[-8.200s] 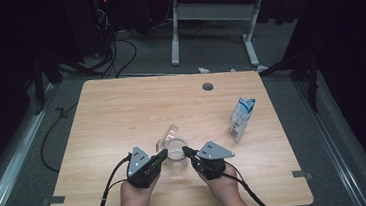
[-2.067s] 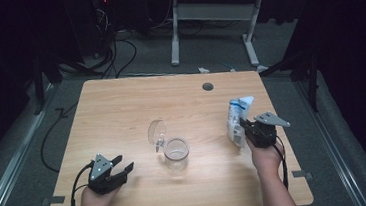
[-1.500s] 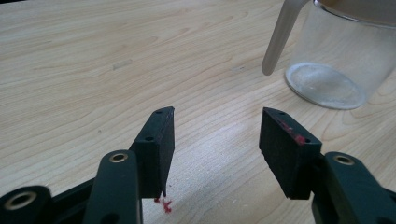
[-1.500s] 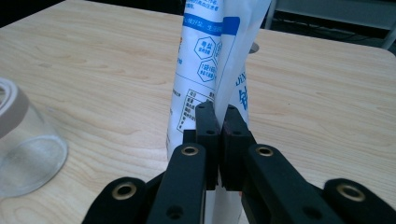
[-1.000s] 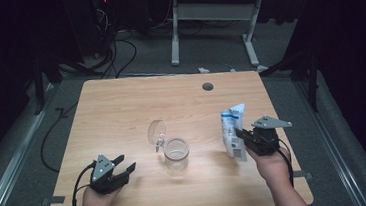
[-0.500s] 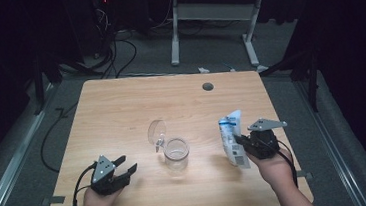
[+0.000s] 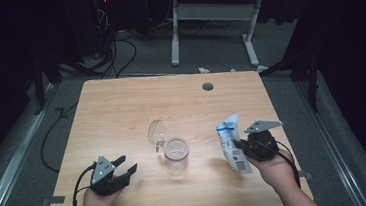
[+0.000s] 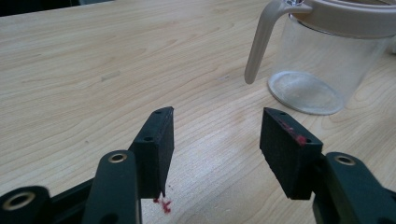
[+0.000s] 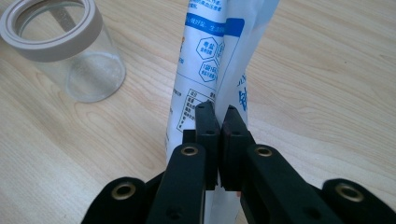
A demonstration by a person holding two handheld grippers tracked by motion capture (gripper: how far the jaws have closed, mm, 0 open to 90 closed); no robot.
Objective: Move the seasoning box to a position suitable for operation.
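A clear glass jar (image 7: 176,154) with a beige rim and an open hinged lid (image 7: 156,132) stands mid-table; it also appears as the jar (image 8: 327,60) and the jar (image 9: 65,51). My right gripper (image 7: 240,148) is shut on a white and blue pouch (image 7: 231,141), held upright and tilted, right of the jar. In the right gripper view the jaws pinch the pouch (image 9: 219,56) at its lower edge, my right gripper (image 9: 218,114) closed tight. My left gripper (image 7: 126,168) rests open near the table's front left, nothing between its jaws in the left gripper view (image 8: 215,135).
The wooden table (image 7: 121,108) has a round cable hole (image 7: 207,87) at the back. Cables and a white desk frame (image 7: 208,15) lie on the floor beyond. Red specks (image 8: 161,204) mark the wood by the left jaw.
The right gripper has carried the pouch a little leftward and nearer the front, toward the jar. The left gripper has stayed where it was.
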